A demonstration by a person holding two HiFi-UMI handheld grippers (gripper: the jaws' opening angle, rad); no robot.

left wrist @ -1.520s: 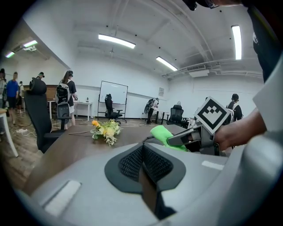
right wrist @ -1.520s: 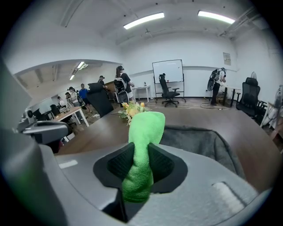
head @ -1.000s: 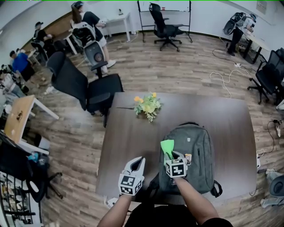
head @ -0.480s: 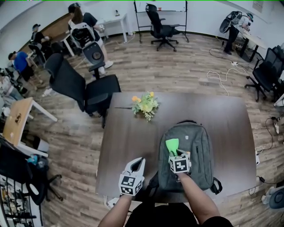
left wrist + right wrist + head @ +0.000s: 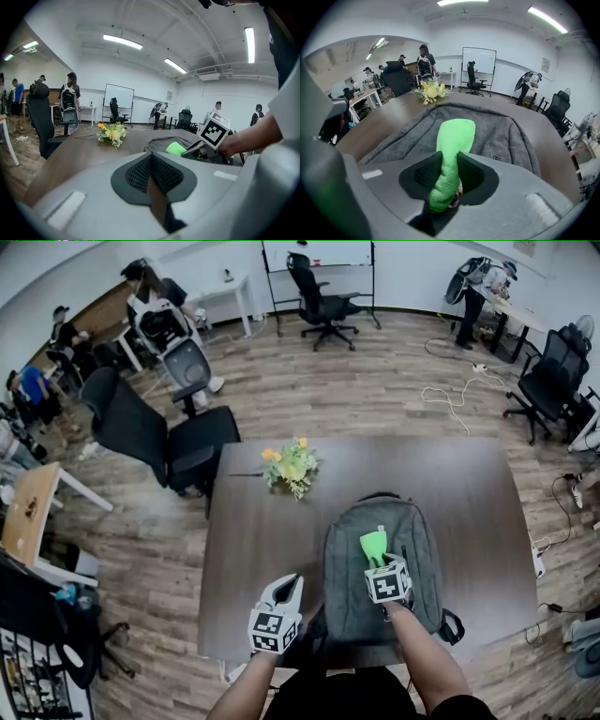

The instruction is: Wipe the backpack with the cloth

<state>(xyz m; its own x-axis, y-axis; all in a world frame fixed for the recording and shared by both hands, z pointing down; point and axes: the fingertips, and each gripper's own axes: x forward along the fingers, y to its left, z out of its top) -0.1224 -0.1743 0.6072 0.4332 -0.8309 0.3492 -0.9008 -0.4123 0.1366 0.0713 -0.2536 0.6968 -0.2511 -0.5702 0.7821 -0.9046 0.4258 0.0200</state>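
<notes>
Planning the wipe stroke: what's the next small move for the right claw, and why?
Probably slide the right claw forward along the grey fabric backpack, toward its top. It is shut on the bright green cloth, whose free end lies over the pack's middle, with more grey panel ahead.

We find no words or numbers that we can read. The left gripper point(image 5: 292, 583) and the right gripper point(image 5: 374, 557) each carry black-and-white square markers on their cubes (patterns, not letters). The grey backpack point(image 5: 349, 563) bears a small dark badge point(image 5: 495, 158), too small for us to make out. The wall sign point(image 5: 545, 64) and the whiteboard point(image 5: 478, 61) show nothing legible.
</notes>
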